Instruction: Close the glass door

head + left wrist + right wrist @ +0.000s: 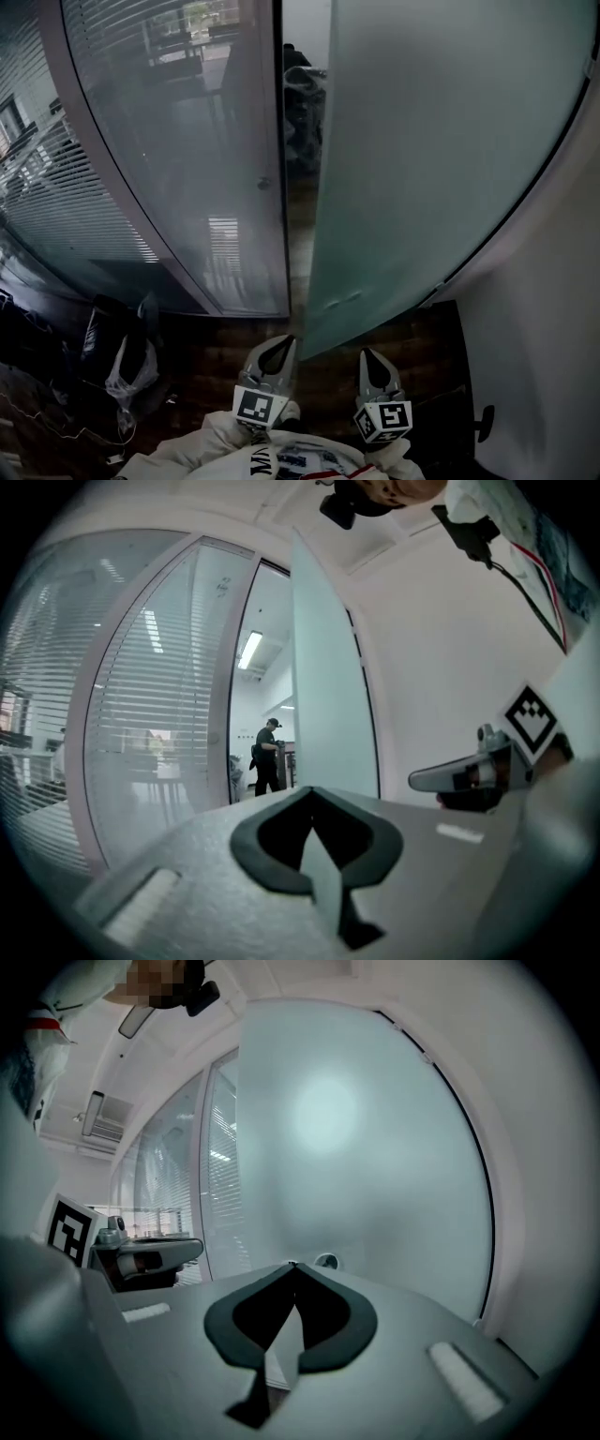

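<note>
— Two grippers sit low in the head view, both yours: the left gripper (pixel 279 343) and the right gripper (pixel 369 356), side by side, noses aimed away from you at the doorway (pixel 300 187).

— And the fingers?

— Together on both. In the left gripper view, your left gripper (pixel 312 790) has its jaws meeting at the tip with nothing between them. In the right gripper view it's the same for your right gripper (pixel 293 1266), closed on air.

— Where's the frosted glass door (pixel 431 141)?

— Standing open, far and to your right, angled across the opening. From your left gripper you see it edge-on (pixel 323 686), a tall pale slab. From your right gripper the door (pixel 375 1147) fills nearly everything ahead, and a small round fitting (pixel 326 1261) on it sits just above your closed tips. Whether either tip touches the glass, I can't tell.

— What's on your left?

— A fixed glass panel (pixel 178 141) with slatted blinds showing through it. The dark doorway gap lies between that panel and the door. Far inside the room, a person (pixel 267 757) stands in dark clothes. Near left, a plastic bag (pixel 127 366) slumps on the dark wood floor (pixel 202 352).
</note>
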